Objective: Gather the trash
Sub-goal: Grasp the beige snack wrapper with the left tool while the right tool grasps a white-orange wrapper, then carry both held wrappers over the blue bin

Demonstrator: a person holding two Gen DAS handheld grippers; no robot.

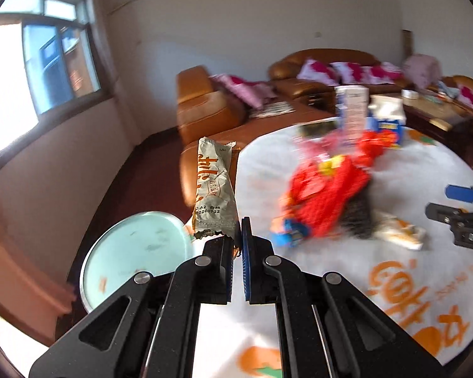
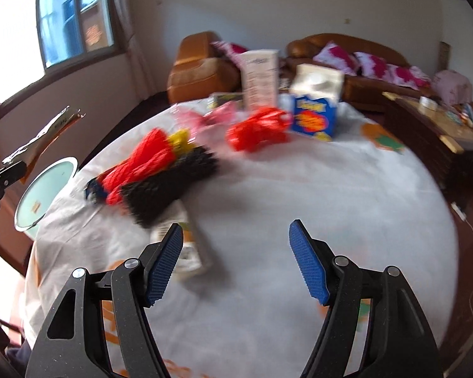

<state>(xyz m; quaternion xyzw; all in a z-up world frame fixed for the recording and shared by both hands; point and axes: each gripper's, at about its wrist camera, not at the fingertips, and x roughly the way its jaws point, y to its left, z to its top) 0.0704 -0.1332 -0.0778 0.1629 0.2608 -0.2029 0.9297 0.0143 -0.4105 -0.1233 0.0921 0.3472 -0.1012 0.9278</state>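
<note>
Pinching wrapper [image 1: 215, 190] upright in left gripper [image 1: 238, 242], above bin [image 1: 135, 258]

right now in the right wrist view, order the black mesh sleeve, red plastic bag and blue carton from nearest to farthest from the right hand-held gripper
1. Black mesh sleeve, left, nearest the right hand-held gripper.
2. Red plastic bag, centre.
3. Blue carton, right, at the table's far side.

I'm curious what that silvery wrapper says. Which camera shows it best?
The left wrist view: the silver wrapper stands close and sharp in the left gripper. The right wrist view catches it edge-on, far left.
</note>
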